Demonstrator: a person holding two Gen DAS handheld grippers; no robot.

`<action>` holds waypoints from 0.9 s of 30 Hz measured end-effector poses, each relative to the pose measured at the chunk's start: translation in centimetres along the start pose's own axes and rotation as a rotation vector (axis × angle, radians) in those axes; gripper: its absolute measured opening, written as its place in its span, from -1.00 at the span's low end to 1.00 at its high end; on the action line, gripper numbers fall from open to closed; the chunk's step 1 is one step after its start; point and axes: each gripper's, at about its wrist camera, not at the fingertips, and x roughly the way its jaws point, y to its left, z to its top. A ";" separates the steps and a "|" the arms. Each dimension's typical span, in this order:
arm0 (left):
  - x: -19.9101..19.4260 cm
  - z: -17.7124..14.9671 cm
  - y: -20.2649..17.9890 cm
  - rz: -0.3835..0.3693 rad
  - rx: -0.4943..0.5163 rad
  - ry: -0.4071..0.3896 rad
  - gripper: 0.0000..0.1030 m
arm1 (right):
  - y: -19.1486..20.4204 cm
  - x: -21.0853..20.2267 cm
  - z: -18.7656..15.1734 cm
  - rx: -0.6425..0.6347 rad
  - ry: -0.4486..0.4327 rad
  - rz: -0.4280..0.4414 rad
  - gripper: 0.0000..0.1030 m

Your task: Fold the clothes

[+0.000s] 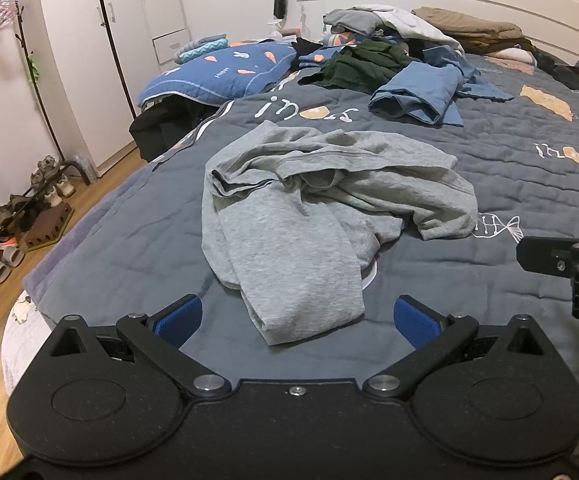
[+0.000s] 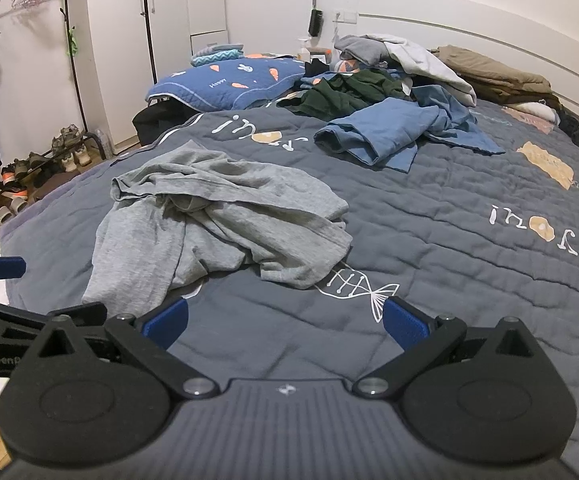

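Grey garment [image 1: 321,216] crumpled mid-quilt [image 1: 489,152], both claws spread wide, empty.
Soft, light, floppy knit (likely sags); left gripper [image 1: 297,318] should pinch near hem edge, right gripper [image 2: 285,322] beside it.

My left gripper [image 1: 297,322] and right gripper [image 2: 285,322] are black with blue pads. The crumpled sweatshirt [image 1: 313,200] is heather grey. The quilt [image 1: 489,152] is slate grey with white lettering and a white fish skeleton [image 2: 363,288]. Beyond lie a blue garment [image 1: 421,94], a dark green garment [image 1: 361,66], and a blue carrot-print pillow [image 1: 225,70].
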 end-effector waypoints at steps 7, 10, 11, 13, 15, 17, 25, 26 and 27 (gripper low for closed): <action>0.1 0.0 0.0 -0.003 0.008 0.004 1.00 | 0.2 0.1 0.0 -0.001 0.005 0.002 1.00; 0.2 0.0 0.0 -0.004 0.010 0.004 1.00 | 0.3 0.2 0.0 -0.003 0.007 0.003 1.00; 0.2 0.0 0.0 -0.003 0.008 0.004 1.00 | 0.3 0.2 0.0 -0.004 0.008 0.004 1.00; 0.2 0.0 0.1 -0.002 0.005 0.004 1.00 | 0.3 0.2 0.0 -0.003 0.009 0.006 1.00; 0.2 -0.1 0.2 -0.002 0.002 0.005 1.00 | 0.3 0.2 0.0 0.000 0.009 0.008 1.00; 0.2 -0.2 0.3 -0.001 0.003 0.005 1.00 | 0.3 0.3 0.0 0.000 0.009 0.009 1.00; 0.1 -0.2 0.5 0.002 0.000 0.005 1.00 | 0.6 0.1 -0.1 -0.007 0.008 0.011 1.00; 0.1 -0.2 0.5 0.003 0.002 0.004 1.00 | 0.6 0.1 -0.1 -0.007 0.007 0.012 1.00; 0.1 -0.2 0.4 0.003 0.003 0.002 1.00 | 0.6 0.1 0.0 -0.006 0.007 0.013 1.00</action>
